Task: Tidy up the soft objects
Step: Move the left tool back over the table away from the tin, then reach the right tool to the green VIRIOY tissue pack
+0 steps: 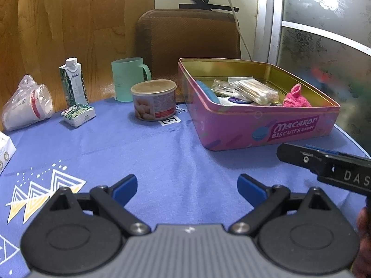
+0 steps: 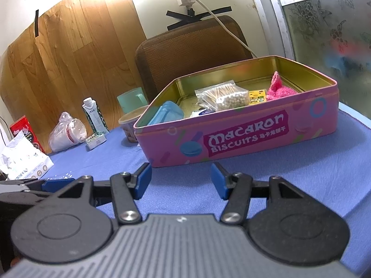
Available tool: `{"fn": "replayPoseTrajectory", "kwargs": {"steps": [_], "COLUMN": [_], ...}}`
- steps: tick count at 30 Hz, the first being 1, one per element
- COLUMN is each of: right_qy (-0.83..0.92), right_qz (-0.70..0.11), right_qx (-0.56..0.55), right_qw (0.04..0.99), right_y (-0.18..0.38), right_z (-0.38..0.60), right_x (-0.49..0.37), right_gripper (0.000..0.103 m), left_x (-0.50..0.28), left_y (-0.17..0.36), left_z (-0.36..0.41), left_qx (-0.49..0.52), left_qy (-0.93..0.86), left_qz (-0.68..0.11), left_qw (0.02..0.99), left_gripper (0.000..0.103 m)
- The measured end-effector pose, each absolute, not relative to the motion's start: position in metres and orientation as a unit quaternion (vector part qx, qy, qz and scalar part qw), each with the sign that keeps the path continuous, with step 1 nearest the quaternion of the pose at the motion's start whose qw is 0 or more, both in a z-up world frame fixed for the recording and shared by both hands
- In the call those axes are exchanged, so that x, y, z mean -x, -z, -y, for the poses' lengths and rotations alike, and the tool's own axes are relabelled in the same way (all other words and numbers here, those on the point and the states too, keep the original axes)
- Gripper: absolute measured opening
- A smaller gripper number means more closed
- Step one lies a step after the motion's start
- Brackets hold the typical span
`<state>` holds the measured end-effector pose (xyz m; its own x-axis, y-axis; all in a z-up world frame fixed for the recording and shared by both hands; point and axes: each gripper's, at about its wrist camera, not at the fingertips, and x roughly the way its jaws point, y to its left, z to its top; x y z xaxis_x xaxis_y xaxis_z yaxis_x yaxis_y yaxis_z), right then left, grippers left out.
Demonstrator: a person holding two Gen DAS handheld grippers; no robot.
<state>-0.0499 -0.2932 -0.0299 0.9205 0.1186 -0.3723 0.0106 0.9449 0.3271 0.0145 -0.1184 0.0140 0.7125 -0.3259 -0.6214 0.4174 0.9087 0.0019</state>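
Two empty grippers hover over a blue cloth before an open pink biscuit tin.

The left gripper [image 1: 186, 188] stands with its blue pads spread wide and nothing between them; the right gripper [image 2: 180, 180] is parted about halfway, also holding nothing, its tips just short of the tin's front wall. Both are low in their frames above the blue tablecloth [image 1: 162, 153]. The pink tin [image 2: 243, 134] fills the middle right of the right wrist view; a pink knitted piece [image 2: 279, 89] lies in its far right corner, beside a bag of cotton swabs [image 2: 225, 96] and a blue case [image 2: 168, 113]. At the left sit a round can [image 1: 154, 100], a green mug [image 1: 128, 78] and a carton [image 1: 74, 81].
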Motion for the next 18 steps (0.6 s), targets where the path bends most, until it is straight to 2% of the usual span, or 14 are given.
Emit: {"fn": "replayPoseTrajectory", "kwargs": {"steps": [18], "right_qy": [-0.034], "right_qz": [-0.206], "right_qx": [-0.155], "right_qw": [0.966], "right_y": [0.031], "right_z": [0.282], "right_x": [0.047], "right_gripper": [0.06], "left_x": [-0.028], "left_y": [-0.01], "left_z": [0.093], "left_qx": [-0.063], "left_qy": [0.171], "left_qz": [-0.323], "left_qw": [0.929], "left_gripper": [0.098]}}
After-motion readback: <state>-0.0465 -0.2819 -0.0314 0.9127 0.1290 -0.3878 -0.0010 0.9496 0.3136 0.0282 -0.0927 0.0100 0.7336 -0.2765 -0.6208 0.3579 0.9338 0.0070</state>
